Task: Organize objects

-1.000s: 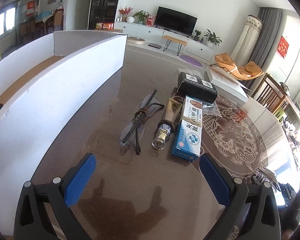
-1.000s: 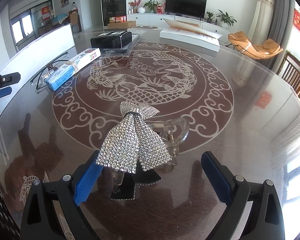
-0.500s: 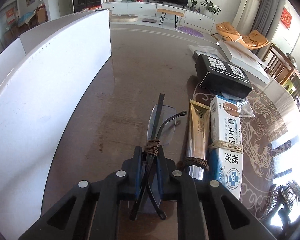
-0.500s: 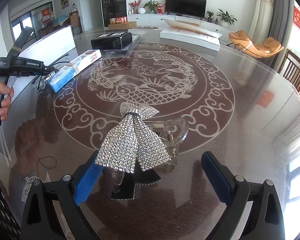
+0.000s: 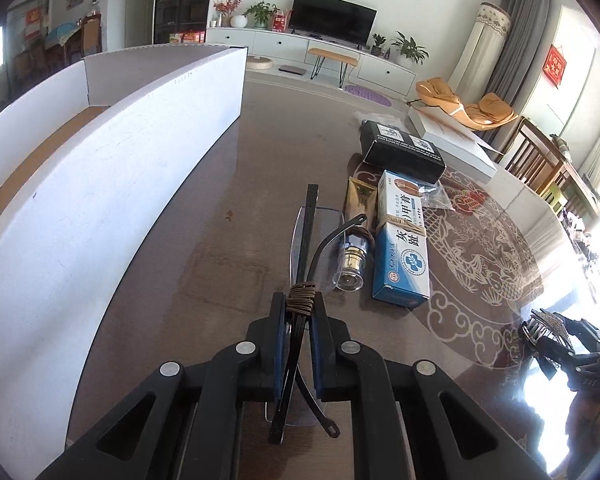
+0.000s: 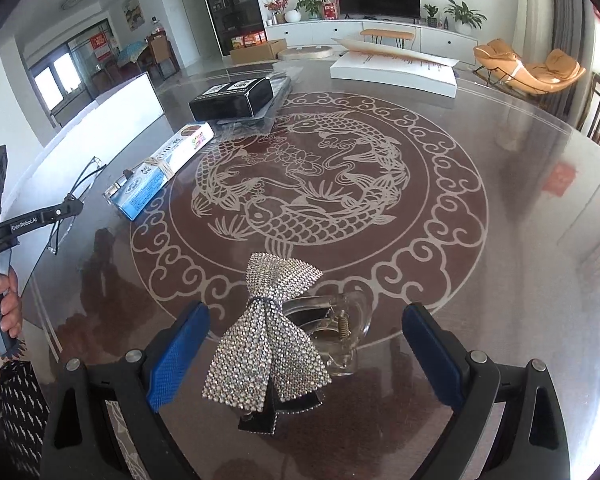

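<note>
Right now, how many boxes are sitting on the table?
4. A big white open box along the left edge, a black box farther back, a blue-and-white medicine box nearer, beside the glasses, and a flat white box at the far side. More may be hidden.

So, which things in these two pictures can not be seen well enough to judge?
- Glasses: in the left wrist view the left gripper covers their middle; whether they are off the table is unclear.
- Hair clip: in the right wrist view the sparkly bow hides most of it.
- Gold tube: the glasses cover part of it in the left wrist view; its print is too small to read.
- White tray: its floor is cut off by its own wall.
</note>
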A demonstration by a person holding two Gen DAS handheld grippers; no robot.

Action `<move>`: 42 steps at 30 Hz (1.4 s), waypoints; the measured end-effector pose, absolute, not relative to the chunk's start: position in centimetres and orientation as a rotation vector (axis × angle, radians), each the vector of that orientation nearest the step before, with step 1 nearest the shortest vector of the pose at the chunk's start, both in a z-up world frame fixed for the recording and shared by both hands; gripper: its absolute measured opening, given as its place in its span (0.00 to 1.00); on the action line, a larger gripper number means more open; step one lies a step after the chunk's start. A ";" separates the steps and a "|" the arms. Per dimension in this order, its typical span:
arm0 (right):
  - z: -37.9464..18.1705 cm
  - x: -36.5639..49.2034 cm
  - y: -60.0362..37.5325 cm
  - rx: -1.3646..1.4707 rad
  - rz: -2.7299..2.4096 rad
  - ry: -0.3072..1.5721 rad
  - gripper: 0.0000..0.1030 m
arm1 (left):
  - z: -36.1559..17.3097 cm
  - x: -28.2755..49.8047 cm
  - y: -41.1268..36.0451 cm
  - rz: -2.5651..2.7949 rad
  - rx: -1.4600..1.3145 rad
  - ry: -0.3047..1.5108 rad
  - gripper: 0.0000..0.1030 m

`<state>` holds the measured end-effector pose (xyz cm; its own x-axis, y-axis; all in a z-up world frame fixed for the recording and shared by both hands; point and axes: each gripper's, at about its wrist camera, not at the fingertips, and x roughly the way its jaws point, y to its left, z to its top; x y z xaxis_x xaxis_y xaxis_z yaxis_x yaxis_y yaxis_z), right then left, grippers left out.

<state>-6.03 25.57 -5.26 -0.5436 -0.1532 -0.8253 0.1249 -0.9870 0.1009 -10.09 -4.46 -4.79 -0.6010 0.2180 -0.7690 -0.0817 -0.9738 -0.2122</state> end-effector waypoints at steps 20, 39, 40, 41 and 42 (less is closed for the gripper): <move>7.8 -11.0 2.4 1.050 -2.274 -0.069 0.48 | 4.8 -4.8 -29.3 2.955 -1.280 -0.588 0.10; 6.6 -14.3 -9.8 0.989 -2.266 -0.010 0.98 | 3.5 -0.8 -25.3 3.055 -1.279 -0.557 0.75; 6.3 -13.9 -7.2 0.984 -2.304 -0.015 0.99 | 4.0 -0.3 -23.2 3.021 -1.234 -0.558 0.75; 5.7 -13.4 -4.8 0.984 -2.342 -0.019 1.00 | 4.6 0.2 -21.0 2.978 -1.193 -0.553 0.76; 5.3 -12.5 -2.2 0.992 -2.387 -0.020 1.00 | 5.0 0.8 -18.7 2.933 -1.156 -0.549 0.80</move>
<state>-12.54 -2.22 5.27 -0.5767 -0.4933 -0.6512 0.4823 -0.8490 0.2161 0.81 -18.67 4.96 -0.7376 0.0700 -0.6716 0.1774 -0.9396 -0.2928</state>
